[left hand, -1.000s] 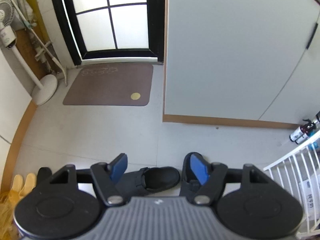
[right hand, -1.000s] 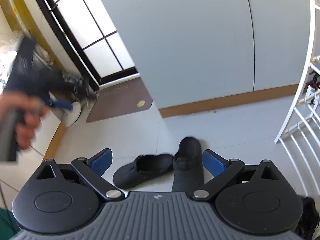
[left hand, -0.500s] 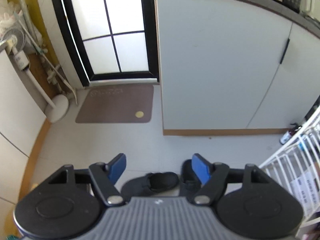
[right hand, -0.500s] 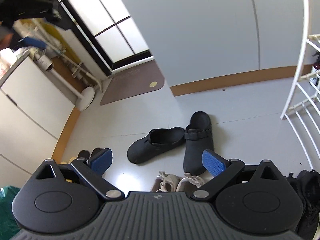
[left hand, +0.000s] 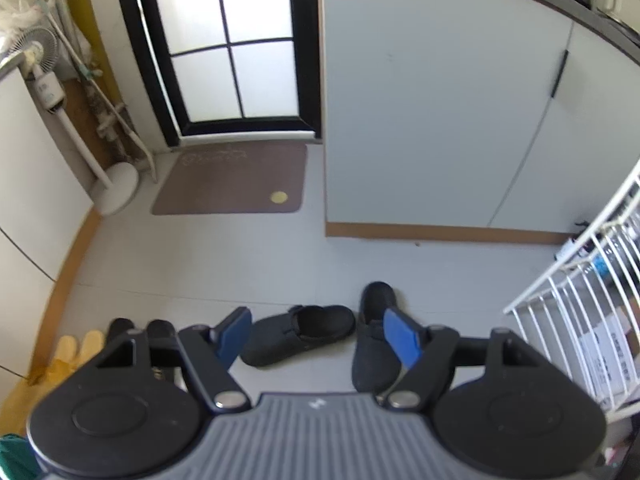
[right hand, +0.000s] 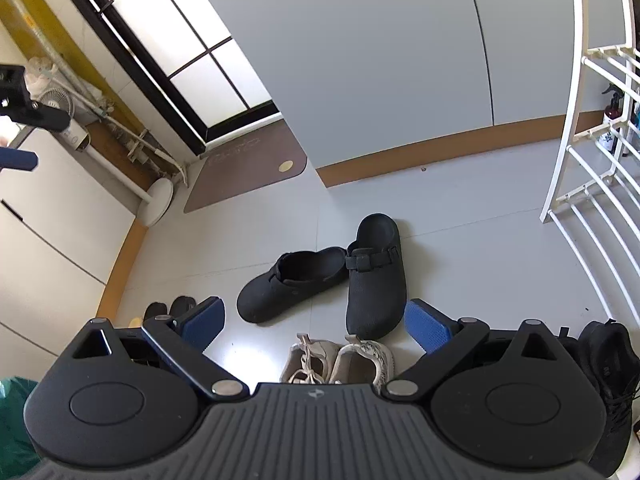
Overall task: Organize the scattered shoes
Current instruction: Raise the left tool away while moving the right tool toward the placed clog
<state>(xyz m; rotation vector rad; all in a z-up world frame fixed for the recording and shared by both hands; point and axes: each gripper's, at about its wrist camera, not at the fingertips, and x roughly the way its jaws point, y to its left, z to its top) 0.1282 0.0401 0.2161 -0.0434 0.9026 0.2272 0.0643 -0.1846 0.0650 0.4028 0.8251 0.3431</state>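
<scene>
Left gripper (left hand: 316,334): hovering above the floor (left hand: 200,264), its blue-padded fingers (left hand: 234,334) standing spread with nothing between them.
Right gripper (right hand: 316,326): also hanging over the floor, fingers (right hand: 426,328) standing wide apart and gripping nothing.
Black clogs: lying on the pale floor in the middle of the room; the left clog (right hand: 290,284) is sitting crosswise, and its heel end is touching the side of the right clog (right hand: 374,276), which is pointing toward the far cabinet (right hand: 360,52).
Beige sneakers (right hand: 340,360): sitting side by side just nearer than the clogs, partly hidden behind the right gripper's body.
Black sneaker (right hand: 608,368): lying at the near right, below the white rack (right hand: 576,120).
Left wall: dark shoes (left hand: 136,328) and yellow slippers (left hand: 76,346) are resting in a row along the near left baseboard.
Far side: a brown doormat (left hand: 236,182) is lying before the black-framed door (left hand: 232,48), with a standing fan (left hand: 60,100) to its left.
</scene>
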